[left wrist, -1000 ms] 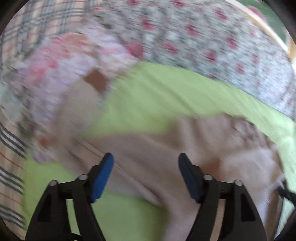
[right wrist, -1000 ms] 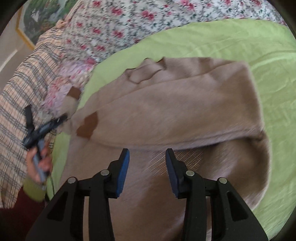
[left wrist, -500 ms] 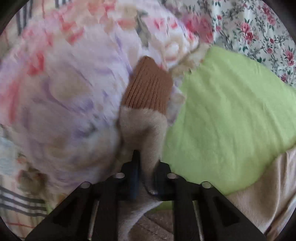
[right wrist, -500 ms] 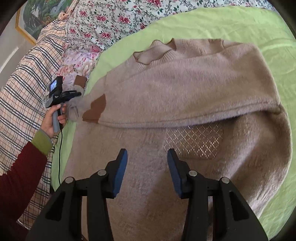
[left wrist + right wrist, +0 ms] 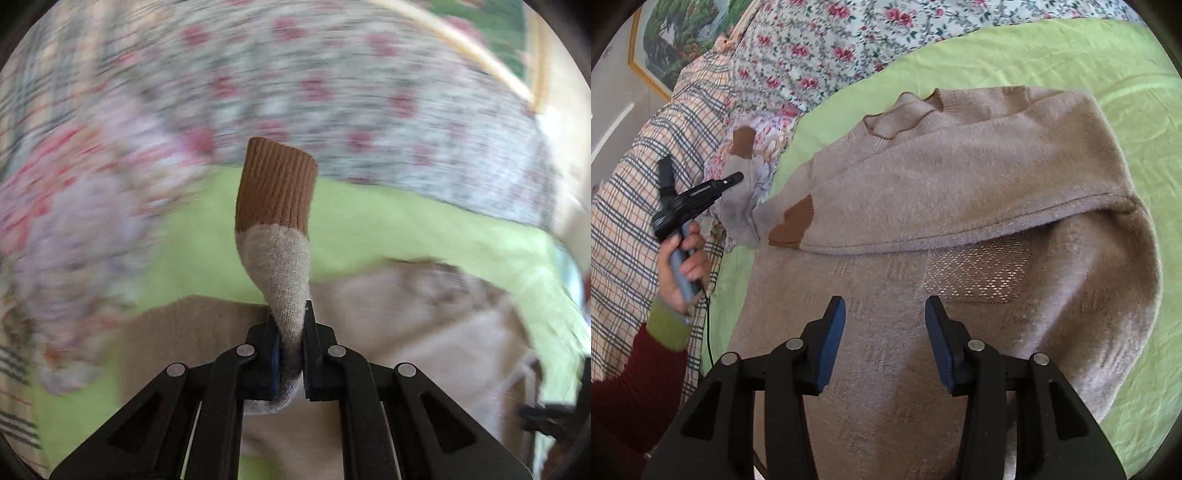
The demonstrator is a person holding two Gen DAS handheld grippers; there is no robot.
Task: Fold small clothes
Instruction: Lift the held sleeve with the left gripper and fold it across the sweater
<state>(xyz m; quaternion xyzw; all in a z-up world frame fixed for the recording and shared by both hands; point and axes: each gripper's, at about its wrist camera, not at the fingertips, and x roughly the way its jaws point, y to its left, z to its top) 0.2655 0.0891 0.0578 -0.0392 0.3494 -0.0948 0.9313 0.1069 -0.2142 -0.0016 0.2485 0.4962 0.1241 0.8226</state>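
Left wrist view: our left hand-held gripper (image 5: pixel 290 354) is clamped tight on the sweater's sleeve (image 5: pixel 280 266) just behind the brown cuff (image 5: pixel 275 182), which stands up past the fingertips. We judge the grip sits close to the cuff so the sleeve's whole length can be led over the body of the sweater (image 5: pixel 424 314), which lies below on the green sheet (image 5: pixel 388 229) of the bed. The background is smeared, and the flowered quilt (image 5: pixel 332 92) along the bed's far edge is only a blur.

Right wrist view: our right hand-held gripper (image 5: pixel 884 345) hangs over the near part of the sweater (image 5: pixel 960 192) with its jaws about halfway apart and nothing between them, seemingly waiting its turn. One sleeve already lies folded across the chest, its cuff (image 5: pixel 794 225) toward the bed's left edge. There the left hand (image 5: pixel 683 266) works the other gripper (image 5: pixel 733 179), pinching the second sleeve (image 5: pixel 738 206) beside a checked blanket (image 5: pixel 639 192). The sweater covers the middle of the green sheet (image 5: pixel 1071 55).
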